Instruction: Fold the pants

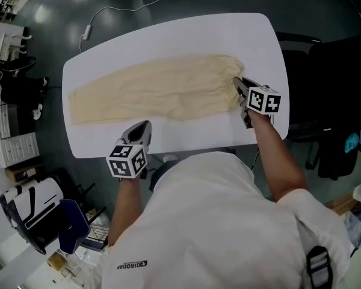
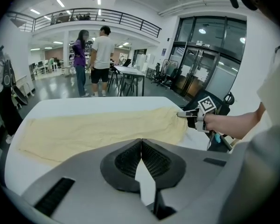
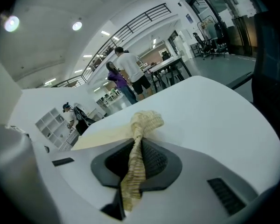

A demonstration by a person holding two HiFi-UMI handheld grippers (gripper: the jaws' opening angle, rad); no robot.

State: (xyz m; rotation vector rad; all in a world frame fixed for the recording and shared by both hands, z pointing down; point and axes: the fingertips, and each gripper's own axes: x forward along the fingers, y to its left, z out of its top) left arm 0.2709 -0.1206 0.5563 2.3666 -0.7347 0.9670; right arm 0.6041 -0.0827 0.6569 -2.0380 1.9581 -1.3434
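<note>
The room is an open hall with a glossy grey floor (image 1: pixel 60 5), a railed mezzanine (image 2: pixel 107 17) and tall glass doors (image 2: pixel 210 64). Two people (image 2: pixel 95 59) stand by other tables well beyond the surface's far edge, and a dark chair (image 1: pixel 325 89) stands just off its right end. A white cable (image 1: pixel 108 11) trails over the floor past the far edge.

The surface (image 1: pixel 168 35) is a white top with rounded corners. The pants (image 1: pixel 156 92) lie on it lengthwise as one long, pale cream strip with soft wrinkles. The legs reach toward the surface's left end and the gathered, ribbed waistband lies at its right end.

At that right end the right claw (image 1: pixel 237 83) is clamped on the waistband. The cloth runs up between its pads and bunches out past the tips.

The left claw (image 1: pixel 142 127) hangs at the surface's near edge, just short of the pants. Its jaws are pressed together with nothing between them.
</note>
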